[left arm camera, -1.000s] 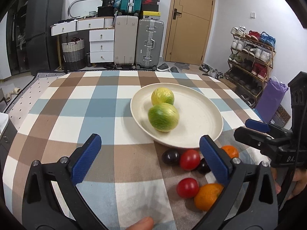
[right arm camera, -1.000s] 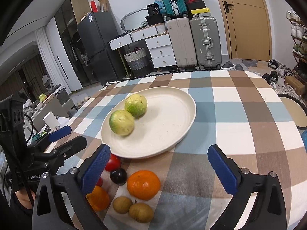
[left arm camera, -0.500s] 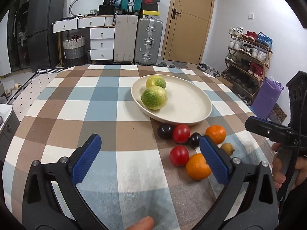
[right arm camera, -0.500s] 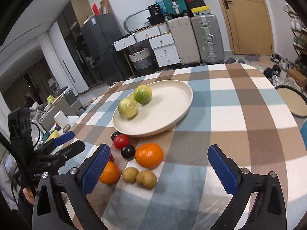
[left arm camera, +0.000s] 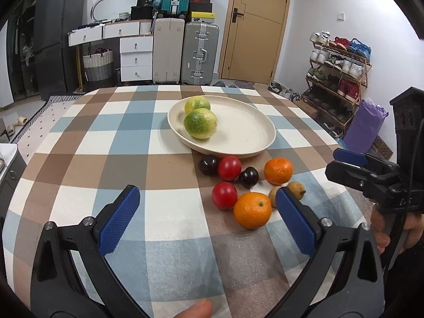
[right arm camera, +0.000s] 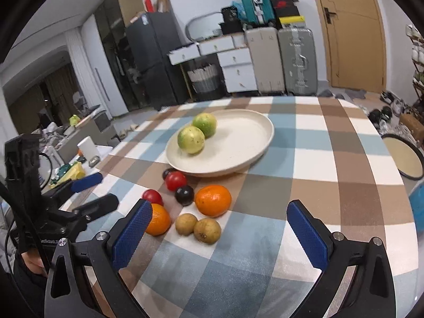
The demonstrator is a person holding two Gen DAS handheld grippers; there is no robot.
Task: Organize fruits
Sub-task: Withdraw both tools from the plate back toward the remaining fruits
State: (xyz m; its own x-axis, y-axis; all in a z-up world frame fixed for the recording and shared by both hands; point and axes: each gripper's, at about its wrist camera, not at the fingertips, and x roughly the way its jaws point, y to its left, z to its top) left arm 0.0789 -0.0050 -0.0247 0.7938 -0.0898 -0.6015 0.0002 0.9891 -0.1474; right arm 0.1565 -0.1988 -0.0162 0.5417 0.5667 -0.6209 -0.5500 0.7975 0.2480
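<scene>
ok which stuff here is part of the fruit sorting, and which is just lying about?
Job:
plate, holding two green fruits
two oranges
two tomatoes
two dark plums
two small brown fruits
left gripper and right gripper, both open, holding nothing

Lying about:
suitcases
drawers
basket
shoe rack
fridge

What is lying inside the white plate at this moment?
The plate holds two green-yellow round fruits, touching each other near one rim. The rest shows bare; nothing else is visible inside.
</scene>
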